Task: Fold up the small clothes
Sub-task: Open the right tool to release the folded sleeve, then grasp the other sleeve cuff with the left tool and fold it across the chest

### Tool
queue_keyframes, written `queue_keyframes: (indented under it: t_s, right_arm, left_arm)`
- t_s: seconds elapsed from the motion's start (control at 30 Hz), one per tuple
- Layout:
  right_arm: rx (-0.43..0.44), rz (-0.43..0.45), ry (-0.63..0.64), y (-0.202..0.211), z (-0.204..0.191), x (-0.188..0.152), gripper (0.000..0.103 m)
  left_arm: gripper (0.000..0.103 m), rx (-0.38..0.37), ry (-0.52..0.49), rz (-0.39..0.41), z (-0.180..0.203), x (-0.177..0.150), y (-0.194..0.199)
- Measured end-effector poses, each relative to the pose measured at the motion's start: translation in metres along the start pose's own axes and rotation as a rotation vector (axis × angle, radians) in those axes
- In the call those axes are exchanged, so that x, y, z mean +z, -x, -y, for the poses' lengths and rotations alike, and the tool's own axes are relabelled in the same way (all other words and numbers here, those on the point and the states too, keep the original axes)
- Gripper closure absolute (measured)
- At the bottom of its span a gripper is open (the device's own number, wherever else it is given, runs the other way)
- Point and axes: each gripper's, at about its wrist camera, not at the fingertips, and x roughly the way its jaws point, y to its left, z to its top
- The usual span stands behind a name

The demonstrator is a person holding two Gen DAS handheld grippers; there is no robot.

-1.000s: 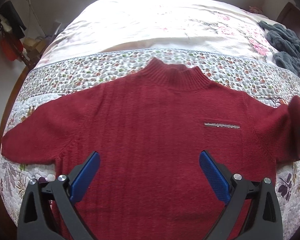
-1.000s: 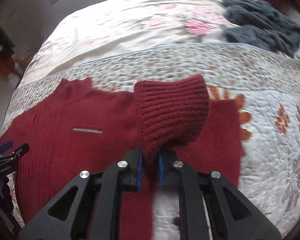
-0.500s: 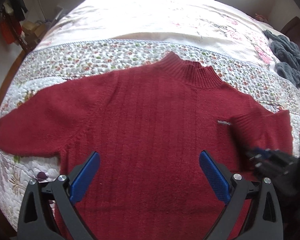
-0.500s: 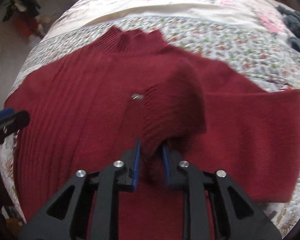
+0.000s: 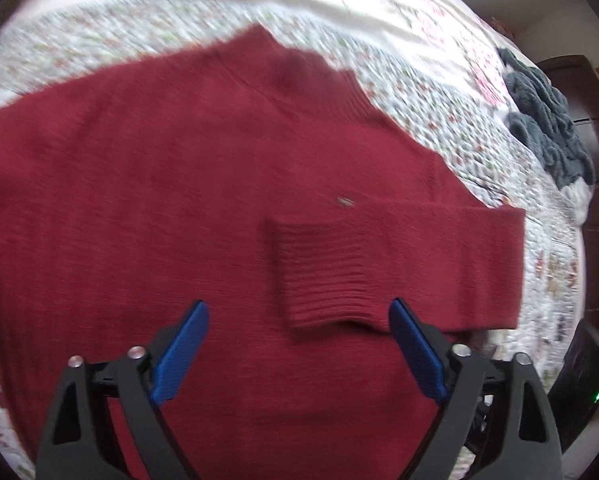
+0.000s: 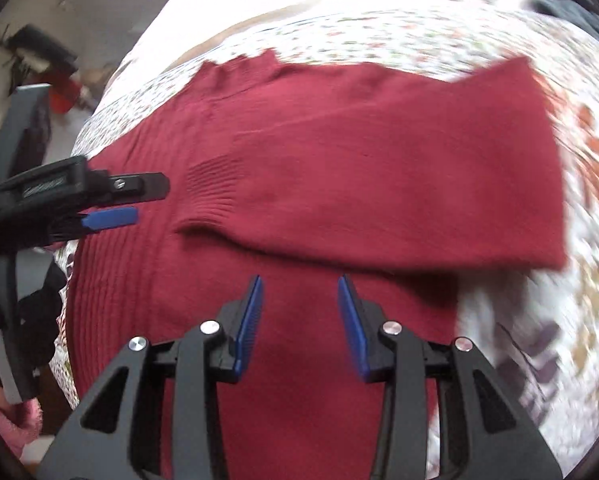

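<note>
Sweater (image 5: pixel 179 208) — dark red knit, lying flat and face-up on the bed (image 5: pixel 439 92), which is covered by a quilted spread with a small flower print. Collar (image 5: pixel 311 76) points away from both cameras. One sleeve (image 5: pixel 399 264) is folded inward across the chest, its ribbed cuff (image 5: pixel 323 276) resting on the body of the garment near the middle. A small pale tag (image 5: pixel 345 201) shows on the chest just above the upper edge of that sleeve. The fold line of the sleeve sits at the sweater's outer side, over the spread.

Left gripper (image 5: pixel 299 352): jaws wide apart, nothing between them. It hangs over the lower half of the sweater, with the cuff just ahead of its right-hand blue pad (image 5: pixel 415 350). Contact with the fabric cannot be told from this view.

Right gripper (image 6: pixel 301 320): jaws parted to a moderate gap, empty — red knit is visible through the gap. The folded sleeve lies just ahead of its tips, separate from them.

In the right wrist view the left gripper comes in from the left edge, one blue pad pointing toward the cuff and stopping short of it.

Grey knit item (image 5: pixel 547 120) heaped on the far right side of the bed, well apart from the sweater. Both views are motion-blurred; fine detail on the spread is unreadable.
</note>
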Motion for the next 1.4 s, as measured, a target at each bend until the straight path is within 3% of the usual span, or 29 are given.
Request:
queue_keyframes:
  t_s: [0.1, 0.2, 0.27, 0.37, 0.47, 0.57, 0.73, 0.93, 1.0, 1.1, 1.17, 1.23, 1.3, 1.4]
  right_arm:
    - [-0.025, 0.015, -0.038, 0.01, 0.017, -0.007, 0.063]
    - [-0.026, 0.028, -0.067, 0.017, 0.029, -0.012, 0.063]
    - [-0.036, 0.037, -0.077, 0.018, 0.034, -0.013, 0.063]
    - [-0.041, 0.043, -0.086, 0.02, 0.039, -0.013, 0.063]
    - [-0.047, 0.053, -0.088, 0.025, 0.043, -0.011, 0.063]
    - [-0.057, 0.07, -0.09, 0.032, 0.046, -0.008, 0.063]
    - [-0.019, 0.096, -0.154, 0.036, 0.056, 0.006, 0.063]
    - [0.088, 0.054, -0.205, 0.003, 0.053, 0.033, 0.064]
    - [0.046, 0.016, -0.231, -0.013, 0.057, 0.037, 0.065]
    - [0.028, -0.032, -0.262, -0.033, 0.063, 0.036, 0.065]
    - [0.014, -0.038, -0.249, -0.035, 0.061, 0.038, 0.065]
    - [-0.014, -0.044, -0.221, -0.032, 0.054, 0.042, 0.065]
    - [-0.022, -0.034, -0.199, -0.023, 0.046, 0.045, 0.063]
    - [0.007, -0.002, -0.179, -0.01, 0.035, 0.05, 0.06]
  left_arm:
    - [0.022, -0.038, 0.035, -0.058, 0.008, 0.007, -0.023]
    - [0.041, 0.002, 0.049, -0.069, 0.012, 0.009, -0.033]
    - [0.063, 0.013, 0.059, -0.059, 0.014, 0.009, -0.032]
    - [0.08, -0.008, 0.078, -0.003, 0.016, 0.008, -0.019]
    - [0.084, 0.016, 0.075, 0.089, 0.018, 0.007, 0.002]
    - [0.085, 0.063, 0.078, 0.191, 0.009, 0.01, 0.031]
    - [0.085, 0.156, 0.07, 0.266, -0.024, 0.017, 0.055]
    - [0.084, 0.199, 0.035, 0.224, -0.051, 0.027, 0.046]
    - [0.083, 0.217, 0.015, 0.212, -0.049, 0.027, 0.037]
    - [0.073, 0.277, -0.02, 0.195, -0.054, 0.025, 0.028]
    - [0.059, 0.316, -0.019, 0.206, -0.061, 0.025, 0.031]
    - [0.058, 0.353, -0.002, 0.236, -0.072, 0.025, 0.045]
    - [0.05, 0.344, 0.034, 0.256, -0.084, 0.022, 0.063]
    - [0.049, 0.268, 0.091, 0.238, -0.096, 0.016, 0.077]
